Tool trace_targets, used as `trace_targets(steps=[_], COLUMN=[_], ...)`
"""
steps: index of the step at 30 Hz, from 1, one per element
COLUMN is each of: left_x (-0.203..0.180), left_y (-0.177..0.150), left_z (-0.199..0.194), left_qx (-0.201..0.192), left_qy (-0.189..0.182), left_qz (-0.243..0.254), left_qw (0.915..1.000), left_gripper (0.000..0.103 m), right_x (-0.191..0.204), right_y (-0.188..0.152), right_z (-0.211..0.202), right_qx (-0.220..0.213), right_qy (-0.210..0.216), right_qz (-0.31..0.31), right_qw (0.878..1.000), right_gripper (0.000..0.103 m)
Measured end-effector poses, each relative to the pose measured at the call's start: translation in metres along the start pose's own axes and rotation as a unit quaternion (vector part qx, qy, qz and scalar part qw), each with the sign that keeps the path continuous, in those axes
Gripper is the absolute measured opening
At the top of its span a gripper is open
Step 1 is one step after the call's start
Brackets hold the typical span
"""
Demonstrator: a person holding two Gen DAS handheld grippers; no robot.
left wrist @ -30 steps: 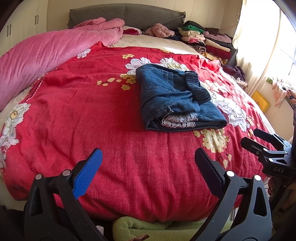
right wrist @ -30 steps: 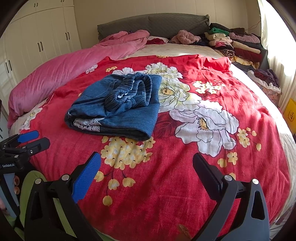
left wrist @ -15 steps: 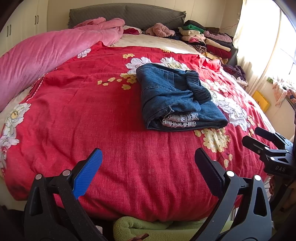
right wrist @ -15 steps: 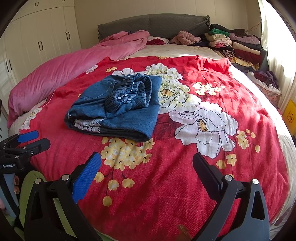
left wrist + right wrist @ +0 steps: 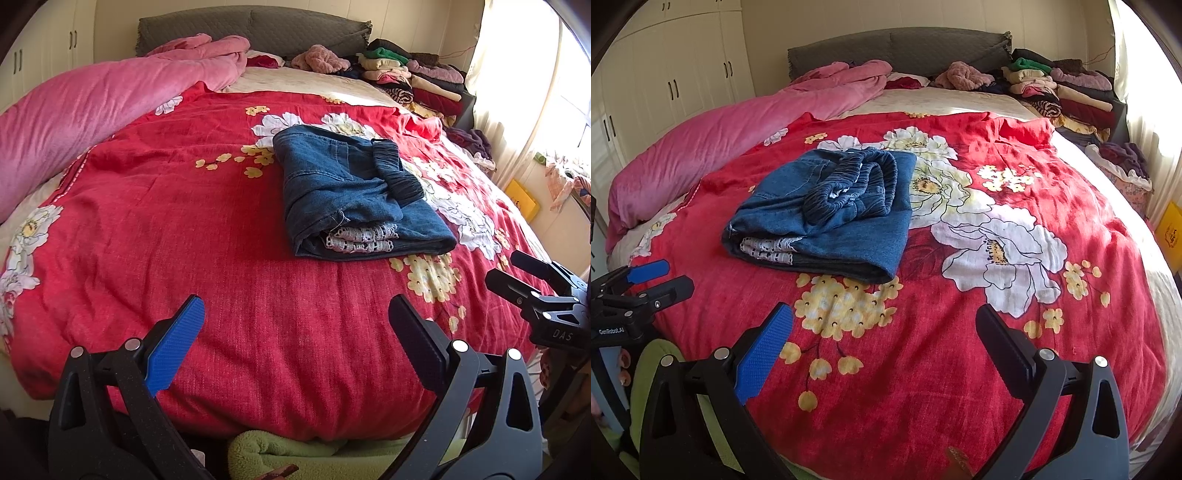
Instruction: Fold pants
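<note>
Blue denim pants [image 5: 347, 192] lie folded in a compact bundle on the red flowered bedspread [image 5: 184, 221], elastic waistband on top and white lace hems showing at the near end. The same pants [image 5: 827, 210] sit left of centre in the right wrist view. My left gripper [image 5: 295, 325] hangs open over the near edge of the bed, well short of the pants, nothing between its fingers. My right gripper [image 5: 884, 332] is open too, equally clear of the bundle. Each gripper shows at the side of the other's view: the right gripper [image 5: 517, 273] and the left gripper [image 5: 661, 277].
A pink duvet [image 5: 92, 110] is rolled along the bed's left side. Stacks of folded clothes [image 5: 417, 81] crowd the far right by the grey headboard [image 5: 251, 33]. A green towel [image 5: 295, 454] lies below the bed's near edge. White wardrobes [image 5: 683, 74] stand at left.
Almost nothing has moved; the views drift very slightly. Both grippers stay open and away from the folded pants.
</note>
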State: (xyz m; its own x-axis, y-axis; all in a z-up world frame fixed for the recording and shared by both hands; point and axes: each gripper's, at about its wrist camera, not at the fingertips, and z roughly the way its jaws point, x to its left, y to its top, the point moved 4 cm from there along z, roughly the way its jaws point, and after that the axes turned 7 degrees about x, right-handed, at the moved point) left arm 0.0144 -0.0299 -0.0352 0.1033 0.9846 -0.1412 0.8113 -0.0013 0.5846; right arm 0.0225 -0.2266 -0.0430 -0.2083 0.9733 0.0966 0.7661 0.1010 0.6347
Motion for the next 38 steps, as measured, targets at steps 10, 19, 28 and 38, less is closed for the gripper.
trace_targets(steps=[10, 19, 28, 38], left_x=[0.0, 0.006, 0.066, 0.228], left_y=[0.0, -0.002, 0.013, 0.115], left_z=[0.0, -0.001, -0.001, 0.038], left_qx=[0.001, 0.006, 0.018, 0.035], left_qy=[0.001, 0.006, 0.048, 0.205], left_qz=[0.0, 0.002, -0.073, -0.162], left_qw=[1.0, 1.0, 0.996, 0.9647], left_gripper=[0.094, 0.094, 0.094, 0.094], right_x=[-0.001, -0.016, -0.095, -0.294], right_y=[-0.001, -0.006, 0.0, 0.048], right_z=[0.0, 0.001, 0.0, 0.05], right_qx=[0.0, 0.007, -0.006, 0.038], right_qy=[-0.001, -0.018, -0.081, -0.21], right_qz=[0.0, 0.005, 0.064, 0.139], right_qw=[1.0, 1.0, 0.995, 0.967], right_gripper=[0.099, 0.099, 0.099, 0.099])
